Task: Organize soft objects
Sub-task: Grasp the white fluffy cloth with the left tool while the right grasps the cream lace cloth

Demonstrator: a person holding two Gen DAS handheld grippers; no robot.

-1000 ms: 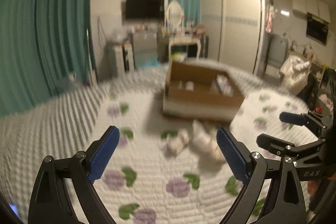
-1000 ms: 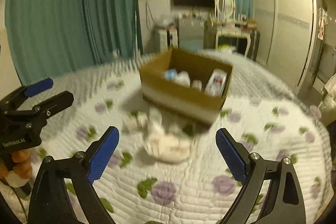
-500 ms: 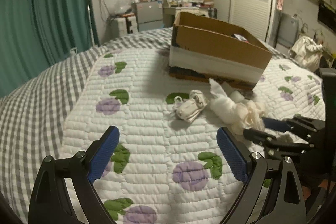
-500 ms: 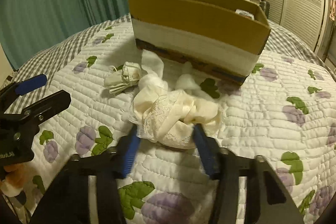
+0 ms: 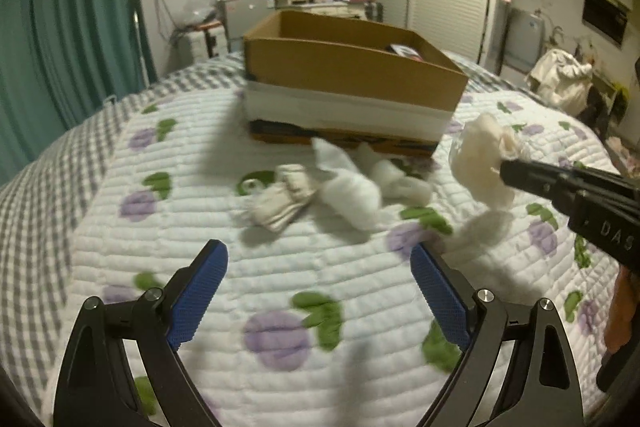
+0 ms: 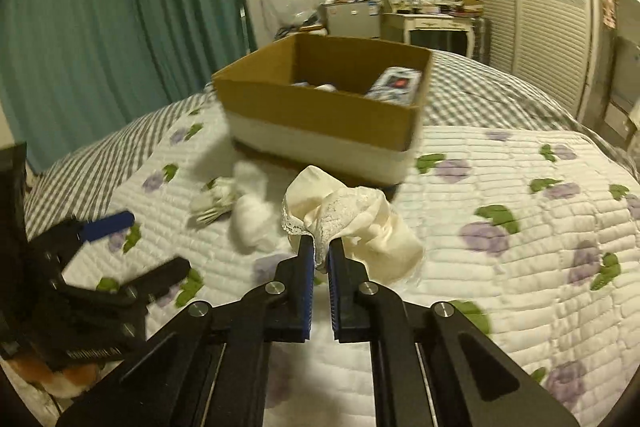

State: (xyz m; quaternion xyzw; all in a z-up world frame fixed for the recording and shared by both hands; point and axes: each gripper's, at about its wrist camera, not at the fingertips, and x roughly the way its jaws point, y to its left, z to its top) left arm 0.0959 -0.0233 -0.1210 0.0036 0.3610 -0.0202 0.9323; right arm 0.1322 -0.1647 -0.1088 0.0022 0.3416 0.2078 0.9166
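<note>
My right gripper [image 6: 320, 247] is shut on a cream lace-edged cloth [image 6: 360, 223] and holds it lifted above the quilt; the cloth [image 5: 480, 159] and the right gripper [image 5: 508, 167] also show at the right of the left wrist view. My left gripper [image 5: 320, 267] is open and empty above the quilt; it also shows at the left of the right wrist view [image 6: 120, 239]. A rolled pair of pale socks [image 5: 280, 203] and a white soft cloth [image 5: 352, 187] lie on the bed in front of a cardboard box [image 5: 348, 75]. The socks [image 6: 212, 203], white cloth [image 6: 252, 215] and box [image 6: 320, 111] show in the right wrist view too.
The bed has a white quilt with purple flowers [image 5: 276, 339] over a grey checked sheet [image 5: 40, 195]. The box holds a few items, including a printed packet [image 6: 396, 85]. Teal curtains [image 6: 120, 27], a dressing table [image 6: 436, 23] and a wardrobe [image 6: 552, 7] stand beyond.
My right gripper closed on the cream cloth and lifted it off the quilt. Both grippers pulled back a little; the socks and white cloth stayed on the bed.
</note>
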